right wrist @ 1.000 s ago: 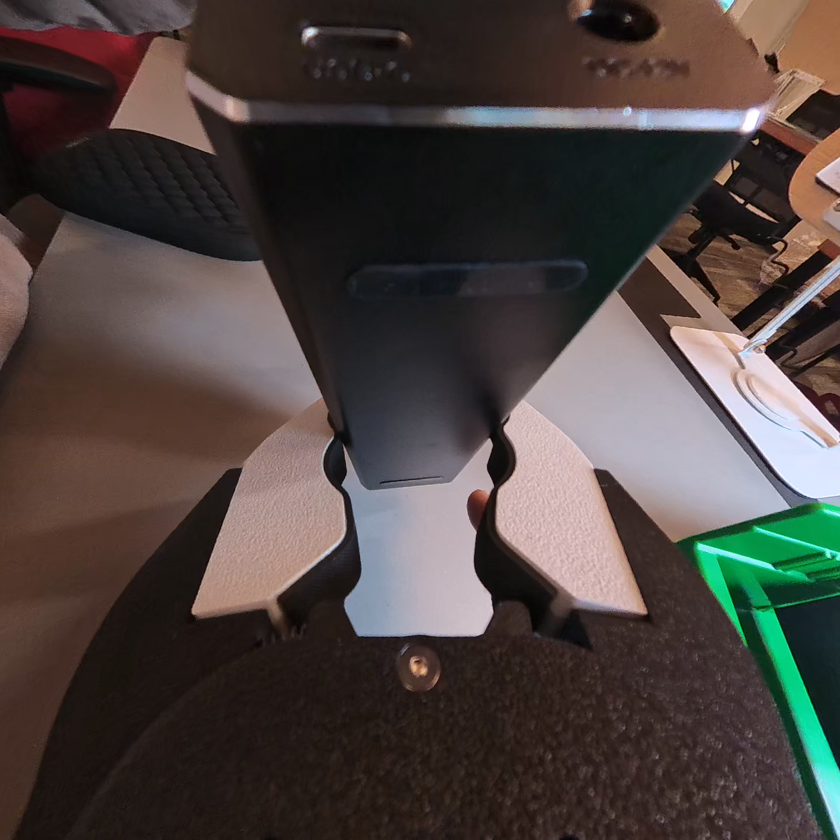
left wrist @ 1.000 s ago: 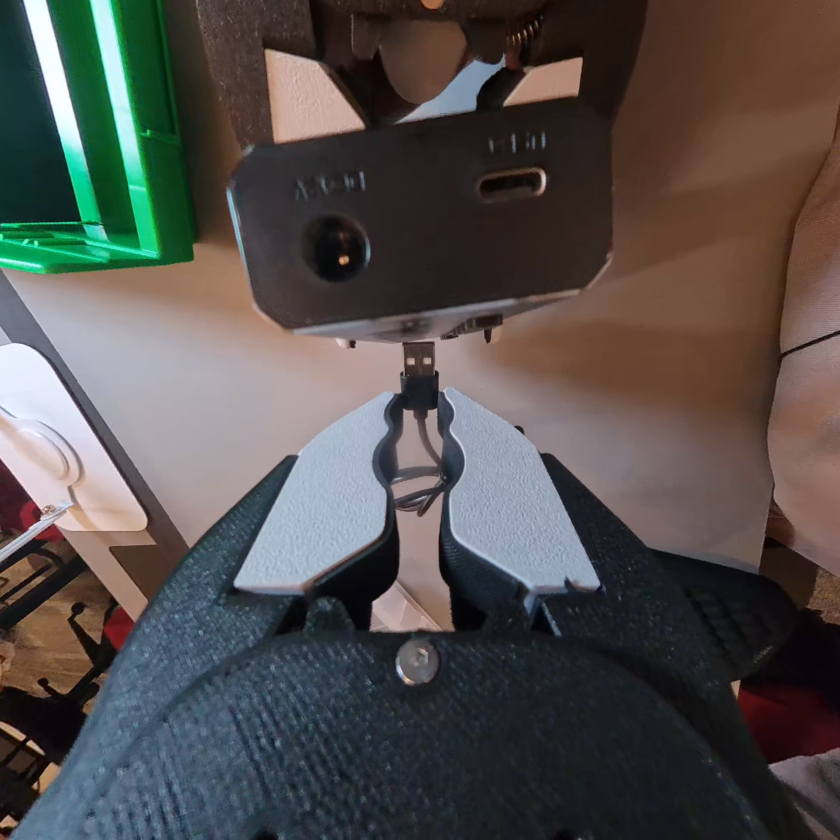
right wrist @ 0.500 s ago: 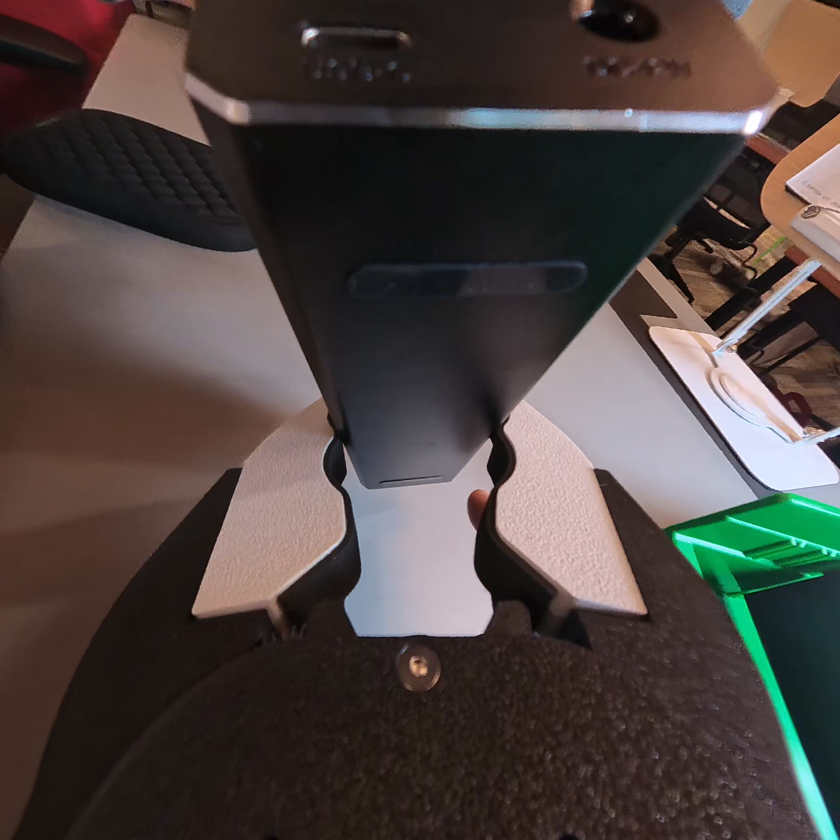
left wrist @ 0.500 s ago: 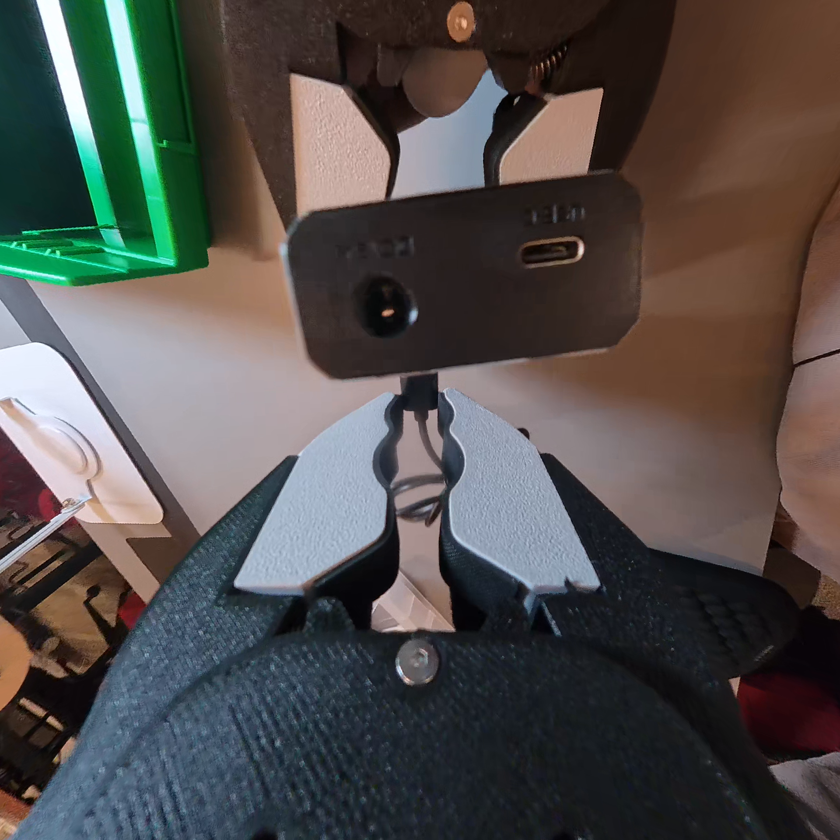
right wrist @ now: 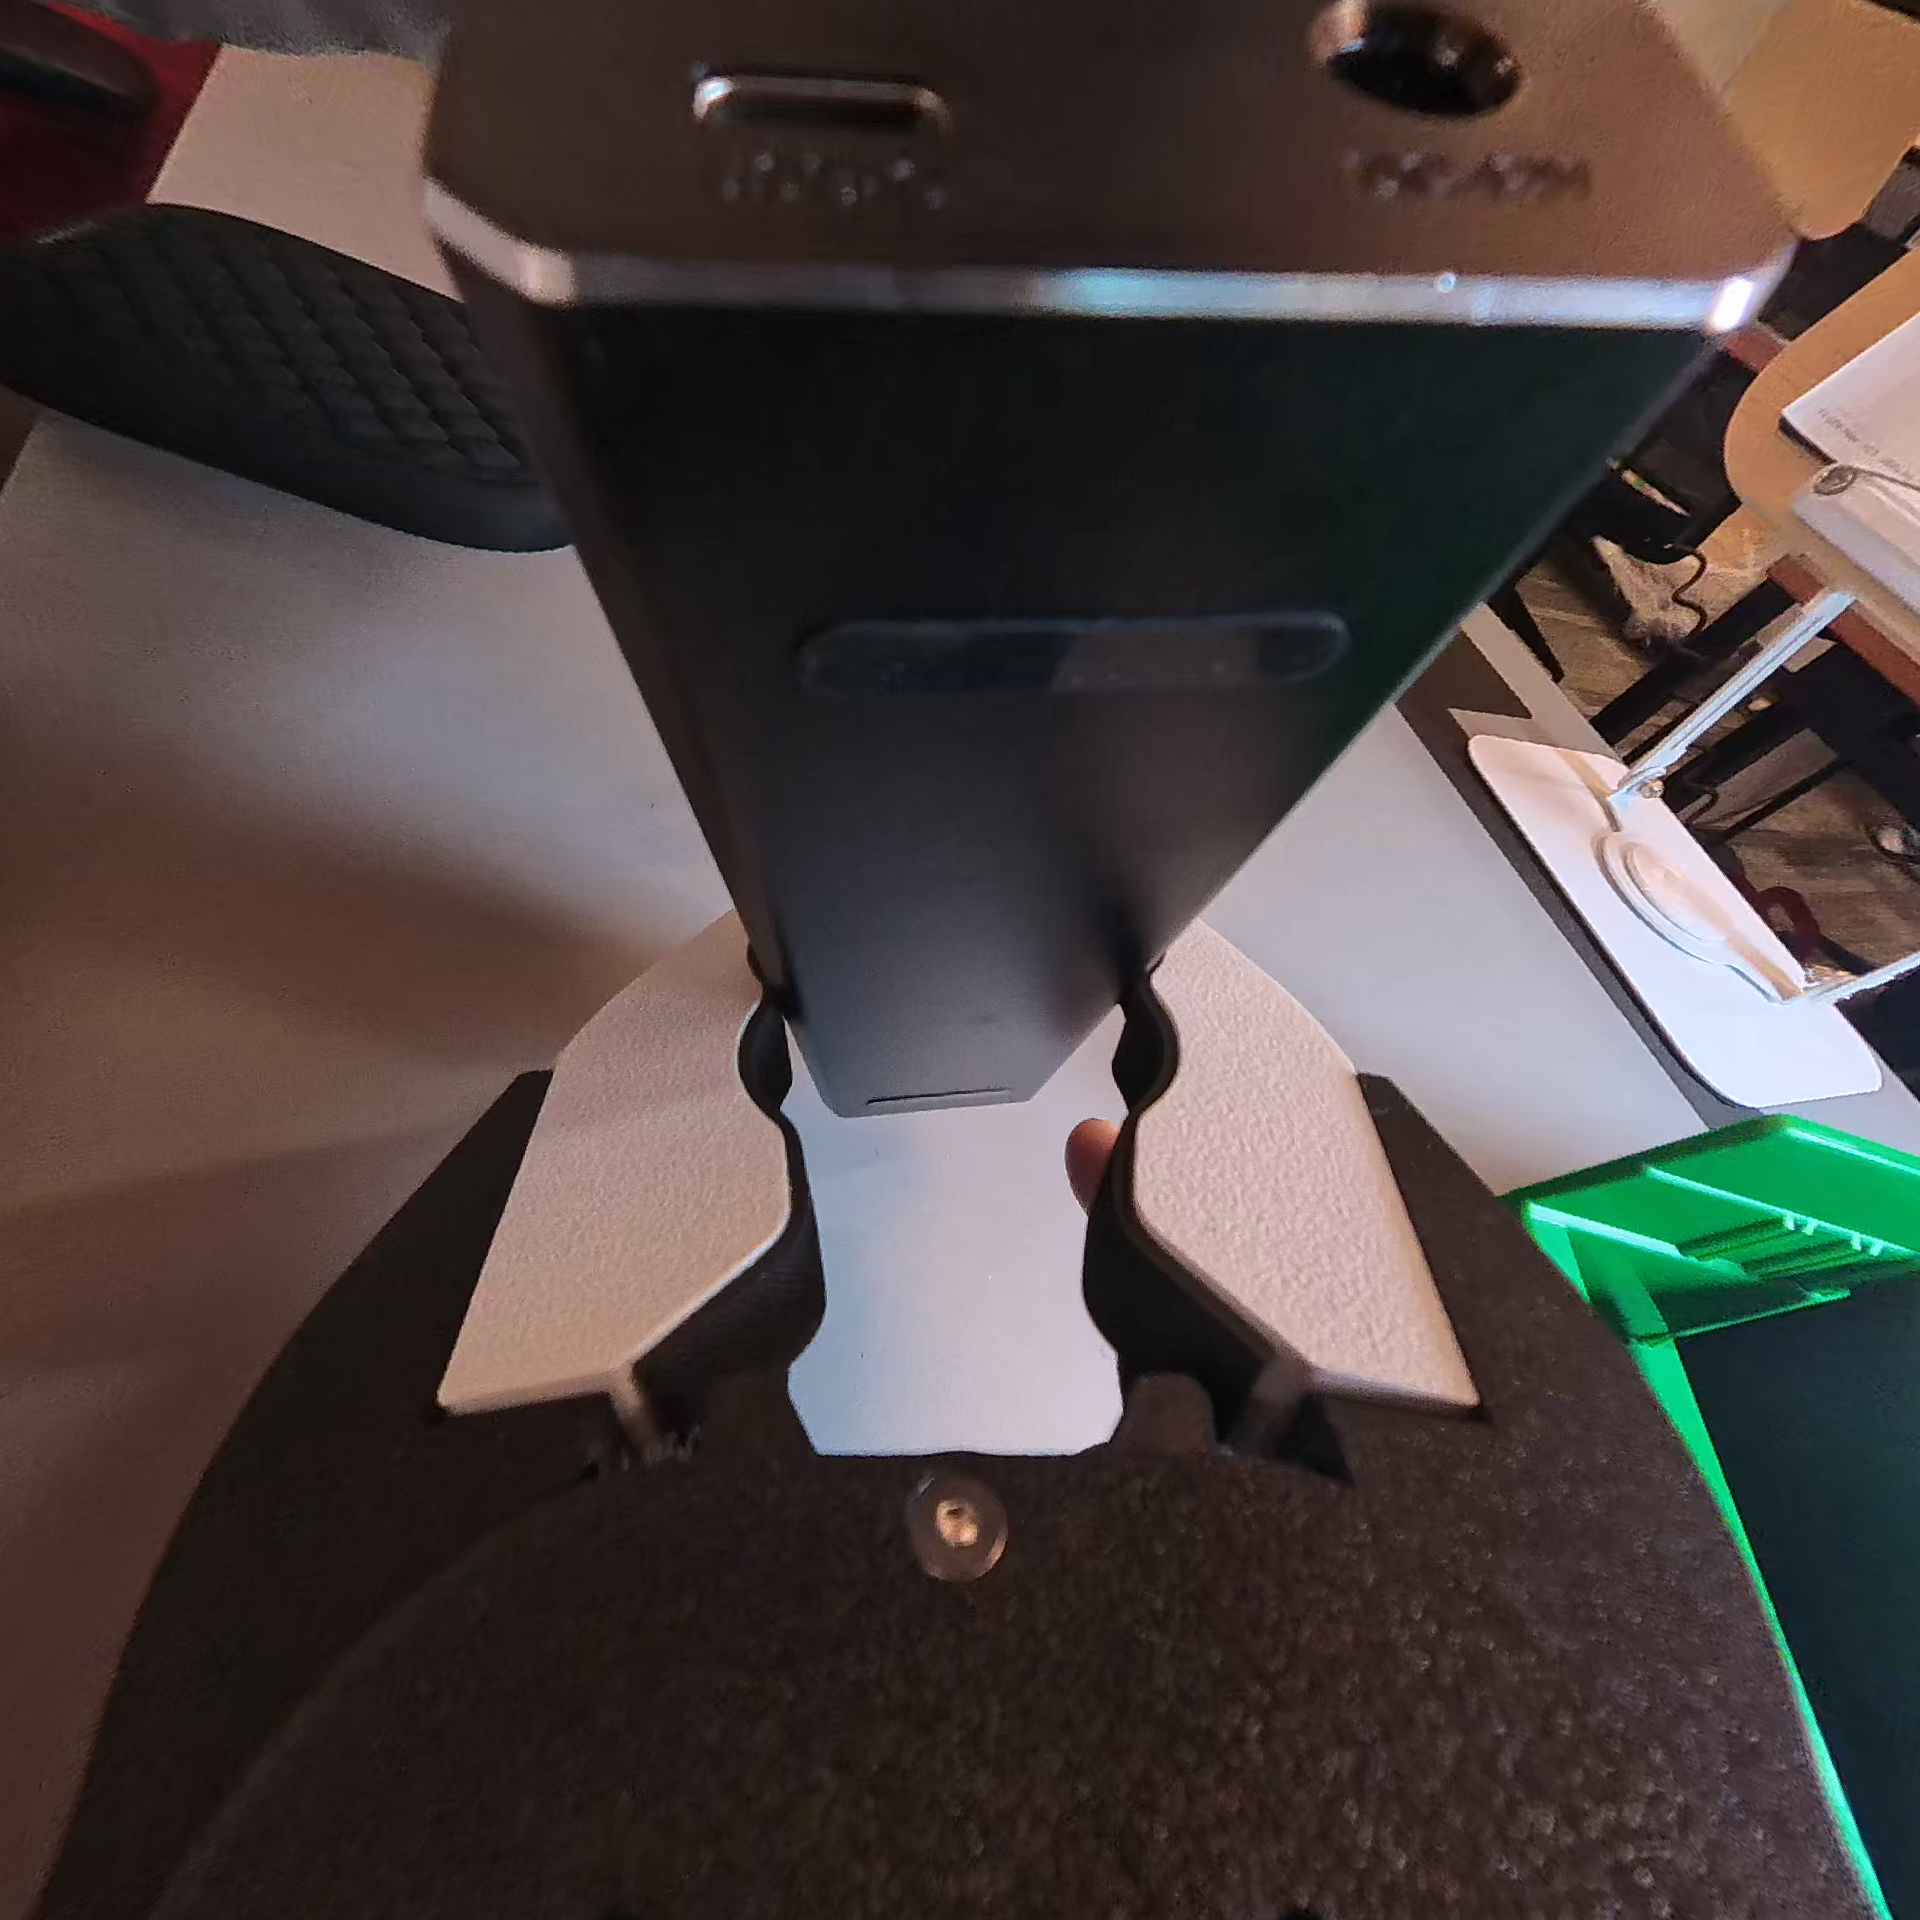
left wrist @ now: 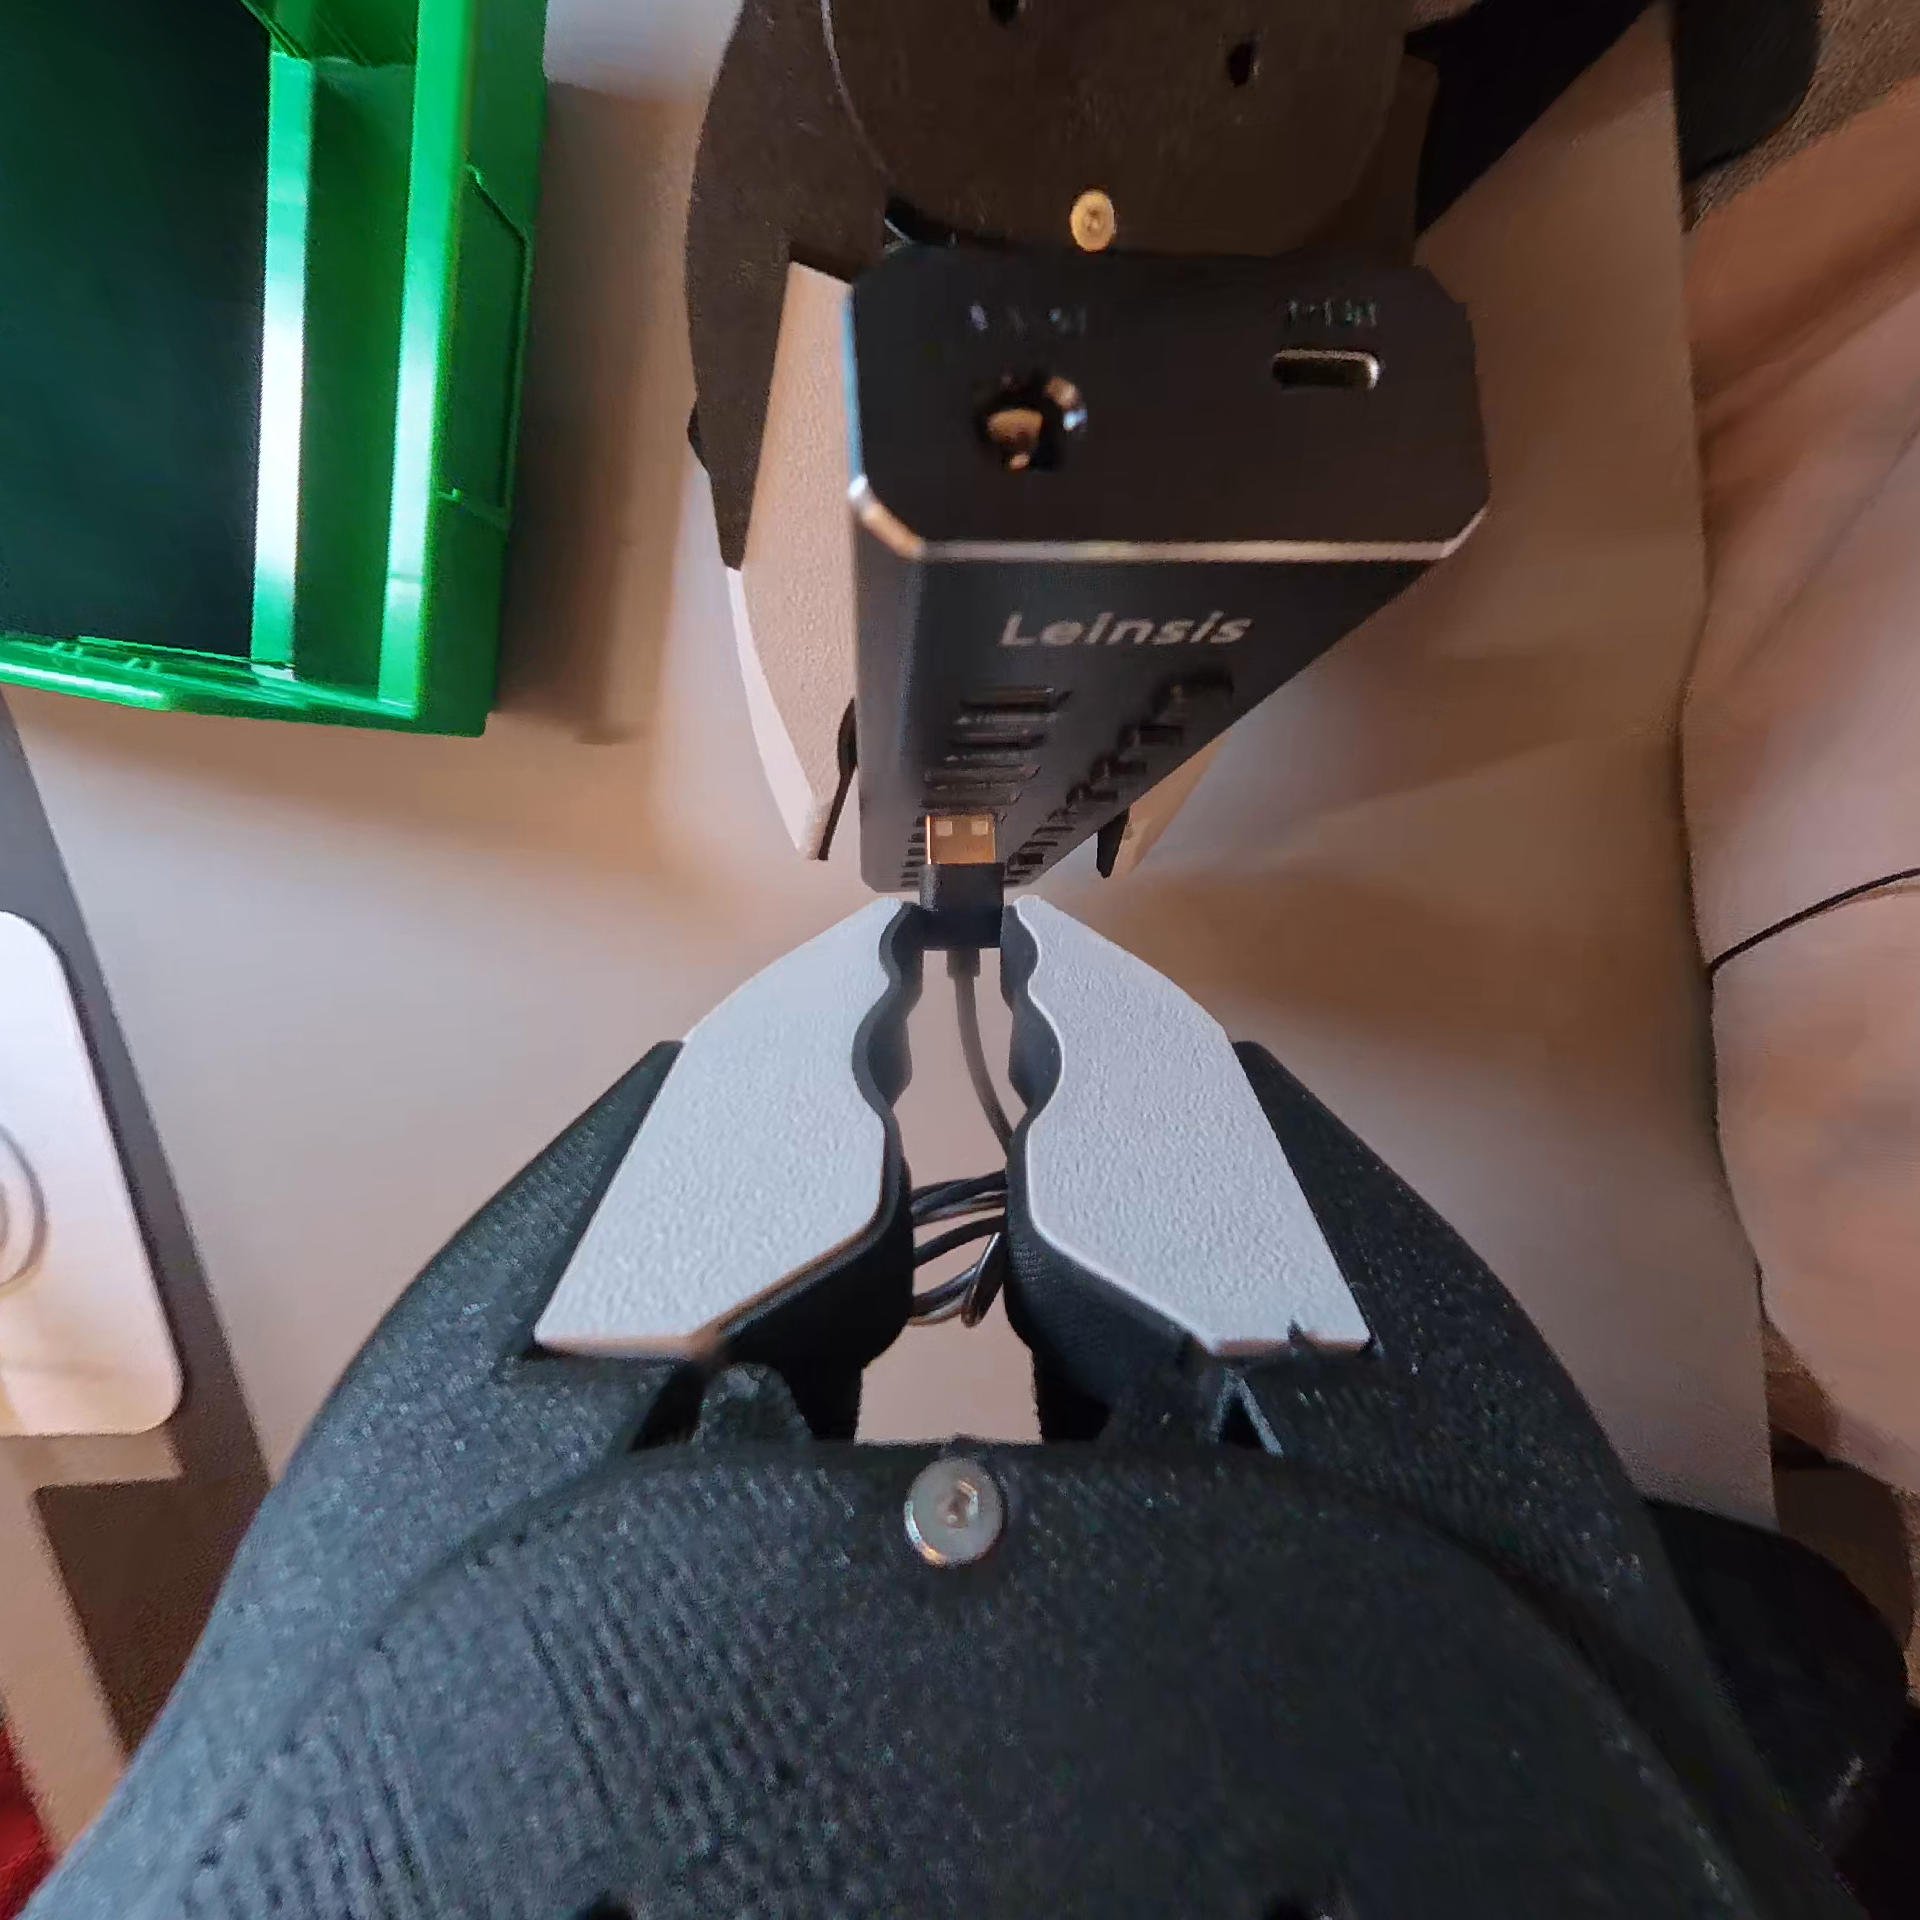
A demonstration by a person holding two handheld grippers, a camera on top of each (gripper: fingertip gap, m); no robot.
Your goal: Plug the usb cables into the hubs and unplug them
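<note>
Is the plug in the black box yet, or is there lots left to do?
Not yet. Done: the left hand-held gripper is shut on the USB plug, and the right hand-held gripper grips the black hub off the table. In hand: the plug's metal tip is lined up just short of the hub's row of ports. Left: pushing it in, then pulling it out.

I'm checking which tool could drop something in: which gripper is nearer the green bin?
Right, as far as I can tell. The right gripper, clamping the hub, has the green bin beside its body; the left gripper, holding the USB plug, sits farther off.
</note>
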